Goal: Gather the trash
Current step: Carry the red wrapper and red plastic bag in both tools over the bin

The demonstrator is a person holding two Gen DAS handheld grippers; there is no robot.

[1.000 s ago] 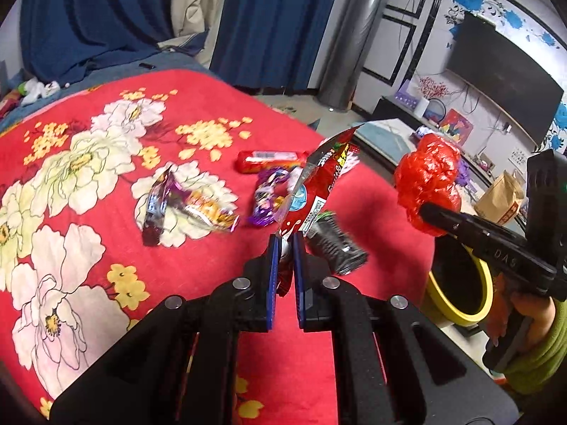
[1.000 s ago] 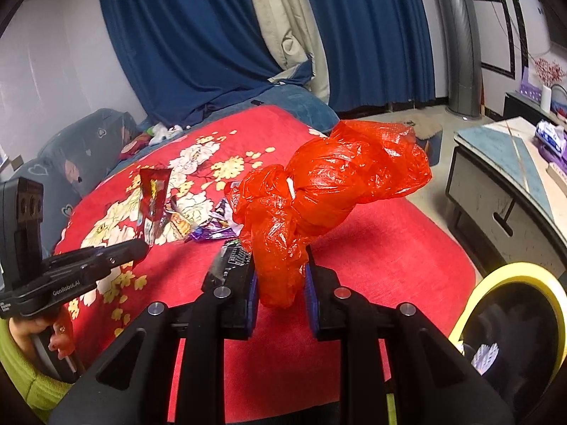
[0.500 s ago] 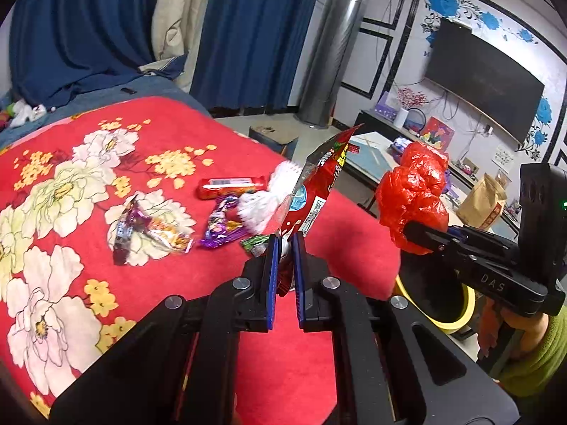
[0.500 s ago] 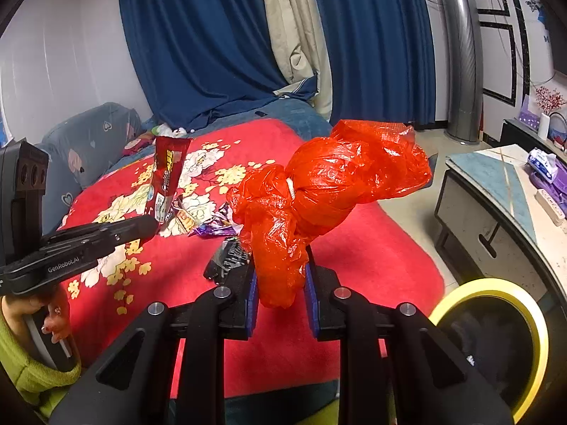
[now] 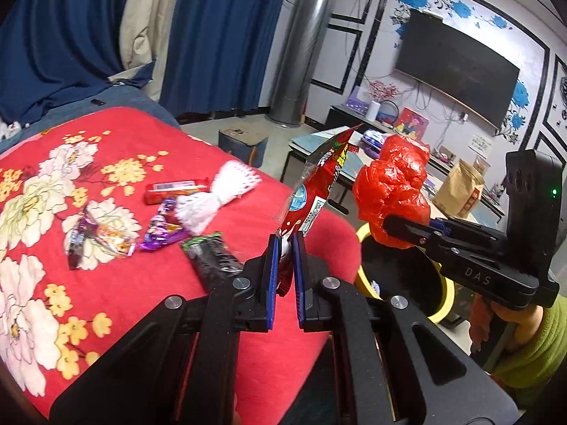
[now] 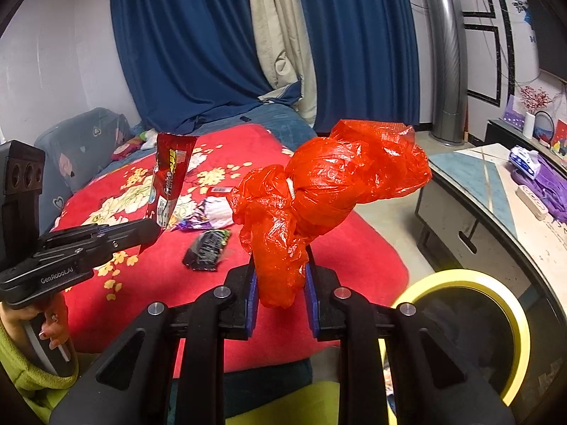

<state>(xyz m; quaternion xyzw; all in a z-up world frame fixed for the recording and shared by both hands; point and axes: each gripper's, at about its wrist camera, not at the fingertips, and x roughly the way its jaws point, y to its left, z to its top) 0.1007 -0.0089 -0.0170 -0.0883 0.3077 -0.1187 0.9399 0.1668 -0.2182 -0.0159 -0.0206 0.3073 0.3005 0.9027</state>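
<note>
We see the left gripper [image 5: 282,248] pinching the lower end of a red snack wrapper [image 5: 315,191], which stands upright above the blue pads [image 5: 271,276], held over the bed's near edge. The right gripper [image 6: 278,283] clamps the lower part of a knotted red bag [image 6: 329,191], its jaws pressed against the crumpled plastic; the bag hangs in the air above the bin [image 6: 503,304], whose yellow rim lies on the floor just beside the bed's right edge. On the bed [image 5: 149,283], covered by a red floral blanket, we find the remaining litter near the right edge: a black wrapper [image 5: 209,255] closest to the left gripper, a purple wrapper [image 5: 161,226] beside it, a white net [image 5: 216,194] touching the purple one, a red bar [image 5: 175,188] farther back, and a dark wrapper [image 5: 92,237] toward the middle. A green sleeve [image 6: 21,372] shows behind each handle.
</note>
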